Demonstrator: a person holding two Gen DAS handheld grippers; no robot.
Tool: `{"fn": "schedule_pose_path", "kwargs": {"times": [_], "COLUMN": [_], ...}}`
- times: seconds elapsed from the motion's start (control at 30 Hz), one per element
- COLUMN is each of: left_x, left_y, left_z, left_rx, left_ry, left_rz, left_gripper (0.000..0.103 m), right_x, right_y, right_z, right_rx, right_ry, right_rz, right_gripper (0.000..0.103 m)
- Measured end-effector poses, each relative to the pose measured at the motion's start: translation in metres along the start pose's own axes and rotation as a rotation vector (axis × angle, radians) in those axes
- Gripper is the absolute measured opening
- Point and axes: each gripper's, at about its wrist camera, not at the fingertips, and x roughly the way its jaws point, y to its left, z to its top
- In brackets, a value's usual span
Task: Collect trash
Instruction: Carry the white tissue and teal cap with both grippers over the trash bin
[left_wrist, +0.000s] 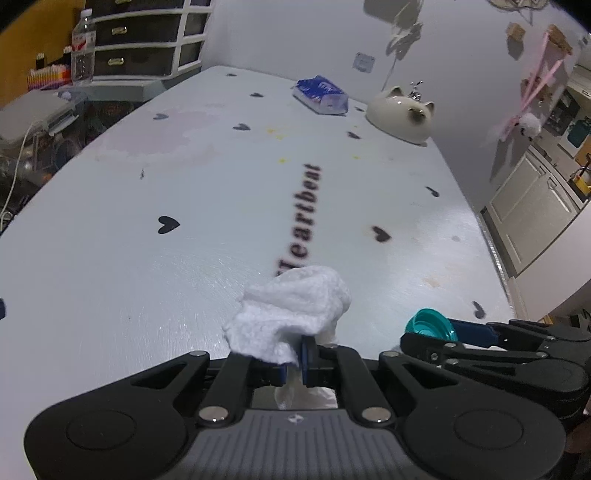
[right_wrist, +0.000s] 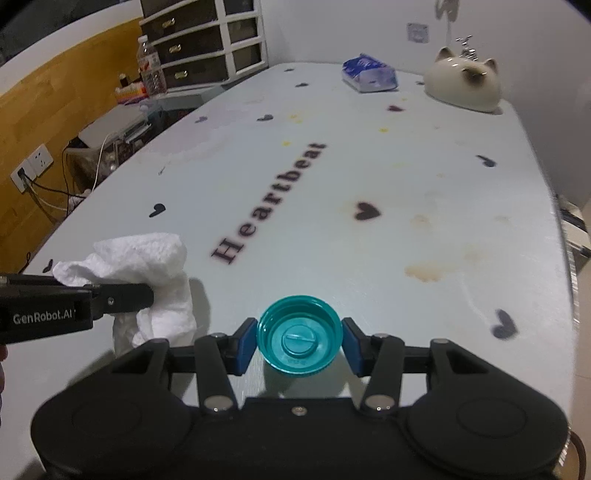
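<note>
My left gripper (left_wrist: 294, 360) is shut on a crumpled white tissue (left_wrist: 291, 314) and holds it just above the white table (left_wrist: 184, 221). The tissue also shows in the right wrist view (right_wrist: 147, 266), with the left gripper (right_wrist: 147, 293) at the left edge. My right gripper (right_wrist: 300, 343) has its blue pads against both sides of an upturned teal bottle cap (right_wrist: 299, 341) near the table's front edge. The cap (left_wrist: 430, 325) and the right gripper (left_wrist: 458, 332) show at the lower right of the left wrist view.
A blue tissue pack (right_wrist: 369, 75) and a cream cat-shaped ceramic (right_wrist: 463, 83) stand at the table's far end. A water bottle (right_wrist: 149, 66) and a drawer unit (right_wrist: 207, 40) are beyond the far left corner. Brown stains (right_wrist: 428, 271) mark the table at the right.
</note>
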Motion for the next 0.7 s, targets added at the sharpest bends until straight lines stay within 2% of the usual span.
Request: {"fn": "schedule_pose_path", "kwargs": {"times": [0.4, 0.7], "left_x": [-0.082, -0.127], "left_y": [-0.029, -0.052], "left_z": [-0.033, -0.066], "left_rx": [0.047, 0.076], "left_ry": [-0.068, -0.098], "left_rz": [-0.005, -0.024], "left_gripper": [0.007, 0.007], "right_x": [-0.095, -0.153], "right_y": [0.002, 0.001], "right_z": [-0.029, -0.062], "right_rx": [0.032, 0.045], "right_ry": [-0.089, -0.129], "right_rz": [-0.026, -0.05], "right_gripper": [0.05, 0.05]}}
